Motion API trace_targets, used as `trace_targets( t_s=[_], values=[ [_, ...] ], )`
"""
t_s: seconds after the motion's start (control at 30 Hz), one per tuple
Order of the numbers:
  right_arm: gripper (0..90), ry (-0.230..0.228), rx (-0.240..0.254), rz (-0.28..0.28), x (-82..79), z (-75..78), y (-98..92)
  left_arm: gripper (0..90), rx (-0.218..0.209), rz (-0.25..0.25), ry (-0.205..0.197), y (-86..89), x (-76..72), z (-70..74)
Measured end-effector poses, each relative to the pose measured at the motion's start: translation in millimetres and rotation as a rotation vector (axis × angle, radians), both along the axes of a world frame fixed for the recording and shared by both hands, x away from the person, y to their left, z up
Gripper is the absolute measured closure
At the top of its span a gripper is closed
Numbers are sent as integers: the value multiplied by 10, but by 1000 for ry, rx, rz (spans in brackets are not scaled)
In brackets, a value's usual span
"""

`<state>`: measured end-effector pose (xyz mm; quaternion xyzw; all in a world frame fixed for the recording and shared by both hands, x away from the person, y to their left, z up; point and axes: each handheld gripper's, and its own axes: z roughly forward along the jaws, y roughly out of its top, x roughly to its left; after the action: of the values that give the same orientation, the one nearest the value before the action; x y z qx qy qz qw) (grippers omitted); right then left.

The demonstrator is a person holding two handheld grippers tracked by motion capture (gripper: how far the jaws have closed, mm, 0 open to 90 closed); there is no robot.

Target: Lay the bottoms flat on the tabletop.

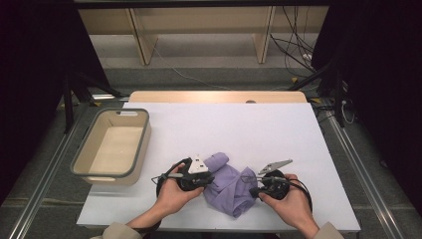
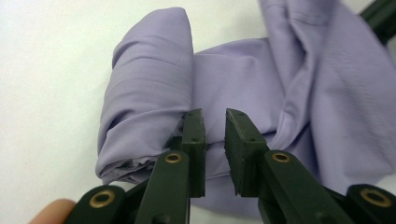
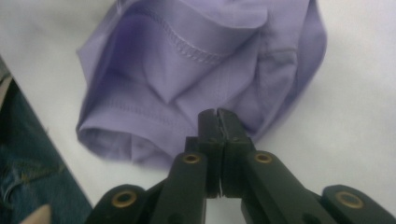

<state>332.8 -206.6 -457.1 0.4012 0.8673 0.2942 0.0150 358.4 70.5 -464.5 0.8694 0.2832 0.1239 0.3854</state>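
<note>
While the lilac cloth [image 1: 230,185] lies crumpled on the white table [image 1: 239,129] near its front edge, the job looks barely begun: seen from the high view, nothing is folded flat and nothing has gone into the bin [image 1: 112,145], which stands well to the left and holds nothing. The left gripper [image 1: 208,179] meets the cloth's left side and the right gripper [image 1: 254,189] its right side, so both ends seem taken up for a lift, spread or fold.

From the left gripper view, the left gripper [image 2: 215,122] has its jaws drawn nearly together with a narrow gap between them, their tips against the rolled edge of the cloth [image 2: 154,93]; cloth passes behind that gap, though I cannot tell whether the pads truly pinch it.

From the right gripper view, the right gripper [image 3: 218,114] has its jaws pressed fully together at a fold of the cloth [image 3: 187,60] beside a stitched hem, seemingly nipping a thin layer. What remains, I judge, is the whole handling of the cloth.
</note>
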Motion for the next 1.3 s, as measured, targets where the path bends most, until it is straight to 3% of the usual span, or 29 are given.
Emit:
trace_targets(
  t_s=[0.07, 0.17, 0.37, 0.47, 0.6, 0.7, 0.8, 1.0, 1.2, 1.3],
  values=[
    [846, 7, -20, 15, -42, 10, -29, 771, -3, 6, 0, 13, 6, 1],
    [791, -9, -3, -3, -81, 75, -100, 771, -7, 17, 1, 54, 12, 21],
    [636, -150, 93, -123, 18, 329, -235, 757, -23, 57, -19, 184, 3, 139],
    [583, -170, 121, -151, 111, 363, -214, 713, -24, 116, -11, 246, 30, 136],
    [541, -153, 119, -132, 250, 286, -89, 690, -15, 153, 21, 313, 61, 83],
    [510, -143, 109, -119, 340, 211, -4, 650, -20, 163, 83, 322, 85, 31],
    [469, -118, 99, -102, 404, 146, 67, 545, -25, 170, 156, 304, 112, -24],
    [427, -22, 47, -51, 412, -40, 125, 365, -25, 209, 224, 266, 156, -119],
    [488, 39, 2, 8, 354, -131, 184, 310, -14, 242, 220, 160, 222, -177],
    [634, 37, -18, 21, 323, -120, 204, 352, 17, 246, 189, 109, 241, -190]
  ],
)
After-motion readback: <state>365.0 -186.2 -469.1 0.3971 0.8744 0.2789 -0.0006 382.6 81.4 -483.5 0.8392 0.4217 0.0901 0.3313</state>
